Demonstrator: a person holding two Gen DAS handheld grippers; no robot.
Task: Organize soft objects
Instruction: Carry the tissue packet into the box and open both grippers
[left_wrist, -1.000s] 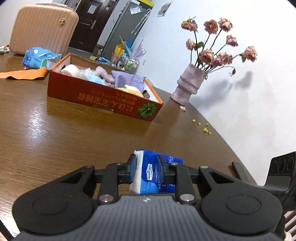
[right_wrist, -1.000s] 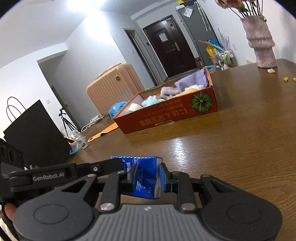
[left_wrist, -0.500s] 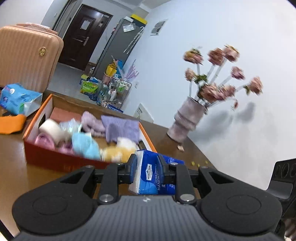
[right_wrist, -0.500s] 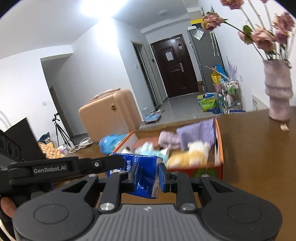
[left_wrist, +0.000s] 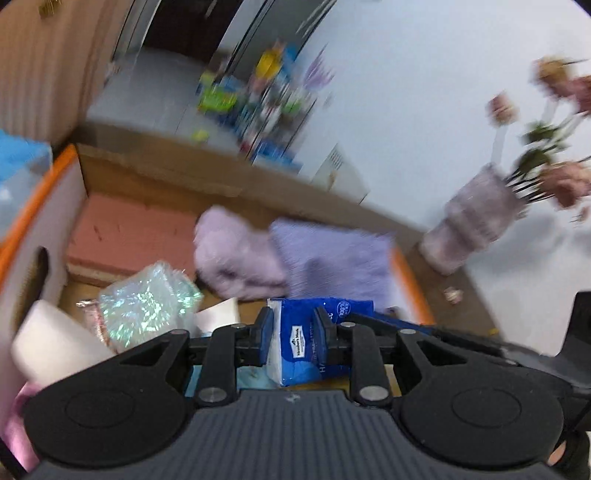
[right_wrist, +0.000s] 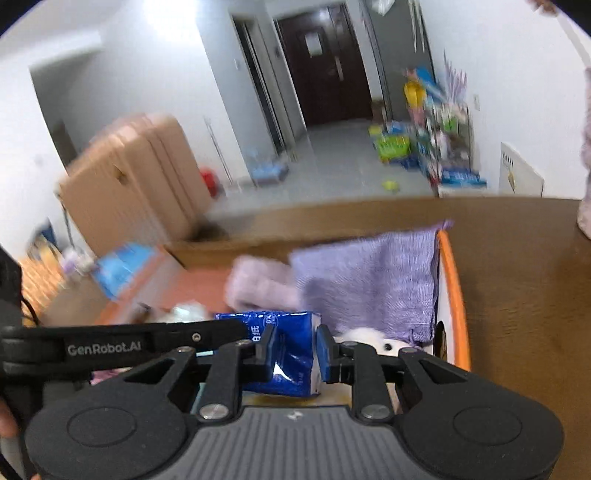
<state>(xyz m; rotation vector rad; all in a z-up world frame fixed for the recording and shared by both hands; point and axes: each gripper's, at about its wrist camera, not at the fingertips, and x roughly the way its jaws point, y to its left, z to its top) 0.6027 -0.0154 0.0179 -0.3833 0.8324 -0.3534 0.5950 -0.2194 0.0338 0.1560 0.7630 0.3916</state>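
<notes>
Both claws pinch one blue tissue pack (left_wrist: 306, 343) from opposite ends, left gripper (left_wrist: 294, 332) and right gripper (right_wrist: 292, 350) clamped tight, holding it above the orange-rimmed box (left_wrist: 410, 284). Beyond it lie a purple towel (right_wrist: 369, 284) and a pink plush bundle (left_wrist: 236, 258).

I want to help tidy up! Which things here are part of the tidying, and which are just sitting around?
Part of the job:
- blue tissue pack, gripped by both the left tongs and right tongs
- cardboard box
- purple towel
- pink fluffy cloth
- white roll

Just sitting around:
- flower vase
- suitcase
- table
</notes>
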